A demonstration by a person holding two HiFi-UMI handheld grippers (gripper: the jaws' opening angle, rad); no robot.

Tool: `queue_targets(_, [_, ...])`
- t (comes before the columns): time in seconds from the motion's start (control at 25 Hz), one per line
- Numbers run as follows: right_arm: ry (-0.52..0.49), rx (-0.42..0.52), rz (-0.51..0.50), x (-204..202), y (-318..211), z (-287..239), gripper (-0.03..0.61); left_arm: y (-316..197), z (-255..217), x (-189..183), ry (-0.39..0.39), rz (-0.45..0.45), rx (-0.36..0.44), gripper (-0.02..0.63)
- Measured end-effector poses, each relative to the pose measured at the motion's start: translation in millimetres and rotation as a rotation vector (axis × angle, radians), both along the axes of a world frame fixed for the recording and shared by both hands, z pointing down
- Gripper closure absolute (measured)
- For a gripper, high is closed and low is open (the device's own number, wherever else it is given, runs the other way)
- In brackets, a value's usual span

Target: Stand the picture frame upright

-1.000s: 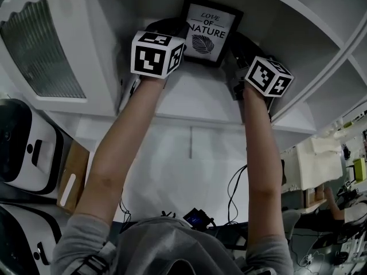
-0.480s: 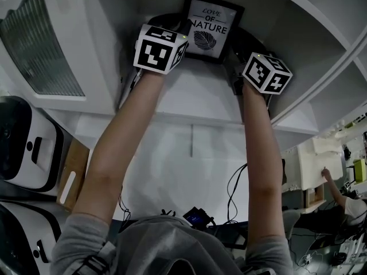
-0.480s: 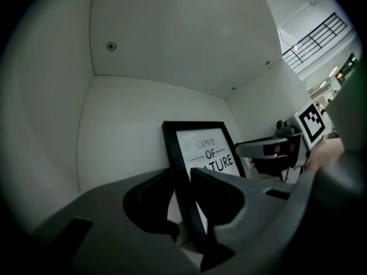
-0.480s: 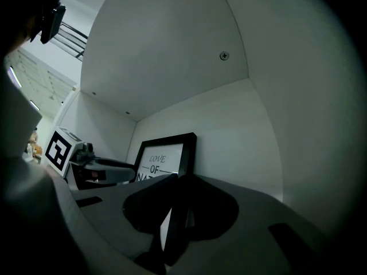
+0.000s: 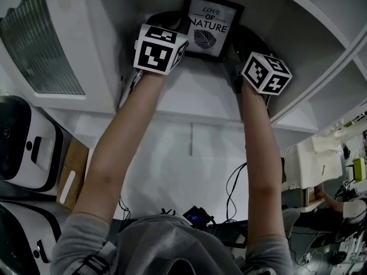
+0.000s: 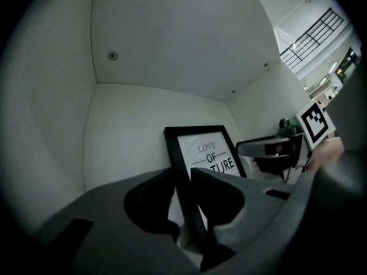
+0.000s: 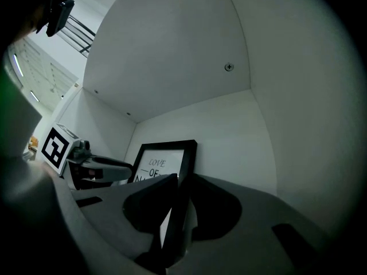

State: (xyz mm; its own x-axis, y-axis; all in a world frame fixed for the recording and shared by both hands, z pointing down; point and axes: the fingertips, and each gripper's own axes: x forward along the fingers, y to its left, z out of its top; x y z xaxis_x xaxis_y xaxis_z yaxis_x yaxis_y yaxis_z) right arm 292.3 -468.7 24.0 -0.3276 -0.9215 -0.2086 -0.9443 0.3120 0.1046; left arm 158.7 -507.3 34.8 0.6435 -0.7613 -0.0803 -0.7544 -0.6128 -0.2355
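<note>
A black picture frame [image 5: 209, 30] with a white leaf print stands upright at the back of a white shelf compartment. It also shows in the left gripper view [image 6: 206, 150] and the right gripper view [image 7: 163, 159]. My left gripper [image 5: 183, 26] holds its left edge. Those jaws [image 6: 183, 179] have just been opening a little, and the edge still sits between them with both pads against it. My right gripper [image 5: 233, 49] is shut on the frame's right edge [image 7: 182, 188]. Each gripper appears in the other's view: the right [image 6: 269, 149], the left [image 7: 97, 168].
The compartment's white walls and ceiling close in around the frame, with its shelf floor [image 5: 195, 96] under both arms. A white cabinet door with ribbed glass [image 5: 51, 44] hangs to the left. White appliances [image 5: 23, 148] and cables [image 5: 235, 182] lie below.
Both marker cubes have rolled slightly, and the left one has shifted a little up and towards the frame. The frame keeps its place at the back.
</note>
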Motion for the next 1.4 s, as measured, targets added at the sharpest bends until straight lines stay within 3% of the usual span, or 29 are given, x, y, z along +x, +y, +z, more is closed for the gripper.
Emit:
queue_targets(0.28, [0.019,0.024,0.013,-8,12,-4,0.505,8,-14,-16,0.081,-0.006,0.055,0.523])
queue_targets(0.68, [0.025,0.024,-0.046,-33,40,-7,0.549,38,-12,-9,0.05,0.043,0.08,0.604])
queue_targets(1.4, [-0.039,0.096,-0.087,-50,159,-12,0.551,145,-29,-35,0.093,0.192,0.146,0.606])
